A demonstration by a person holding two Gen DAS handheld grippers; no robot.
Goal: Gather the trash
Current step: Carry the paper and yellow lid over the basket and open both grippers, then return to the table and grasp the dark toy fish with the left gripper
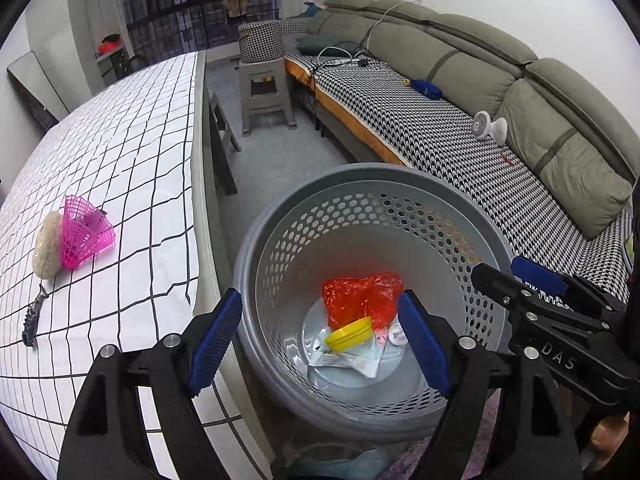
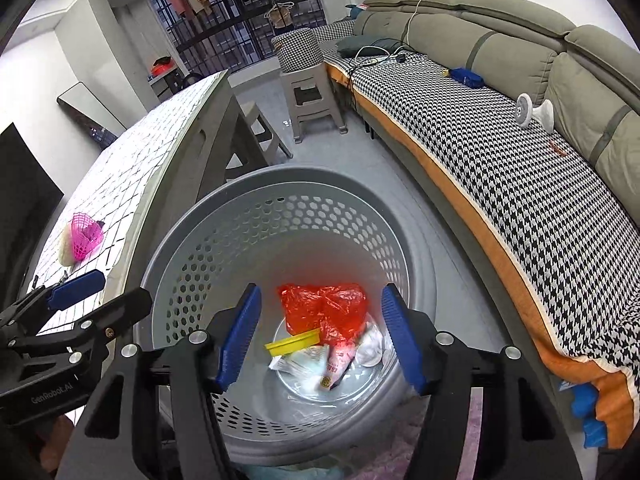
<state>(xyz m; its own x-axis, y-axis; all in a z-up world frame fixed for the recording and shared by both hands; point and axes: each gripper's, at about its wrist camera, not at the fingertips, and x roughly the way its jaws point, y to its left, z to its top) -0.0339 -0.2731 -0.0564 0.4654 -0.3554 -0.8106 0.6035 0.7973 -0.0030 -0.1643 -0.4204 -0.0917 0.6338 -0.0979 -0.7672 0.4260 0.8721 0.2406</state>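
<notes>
Two grippers hang side by side over a grey perforated basket (image 1: 372,184) that stands on the floor between a table and a long sofa. The left gripper (image 1: 320,340) has its blue pads spread apart, with nothing between them, and the basket interior shows through the gap. The right gripper (image 2: 320,336) is also released, its pads apart and empty above the same basket. At the bottom of the basket lies the collected trash: a crumpled red plastic bag (image 1: 360,296), a yellow lid (image 1: 348,334) that rests against the bag, a white printed packet (image 1: 348,360) under the lid, and a small pinkish tube (image 2: 338,362) beside a piece of white paper (image 2: 370,346). What exactly the tube is, I cannot say for sure, because the pad edges hide part of it. On the table, which is covered by a white cloth with black grid lines (image 1: 132,152), a pink plastic mesh object (image 1: 84,232) lies touching a beige fluffy round thing (image 1: 47,250), and a small dark metal tool (image 1: 34,318) lies near them toward the table edge. The sofa (image 1: 460,136) has a houndstooth cover with an orange border, grey-green back cushions, a white handheld device (image 1: 490,124) and a blue object (image 1: 426,88) on the seat. A grey plastic stool (image 1: 266,96) carries a houndstooth cylinder (image 1: 260,42).
</notes>
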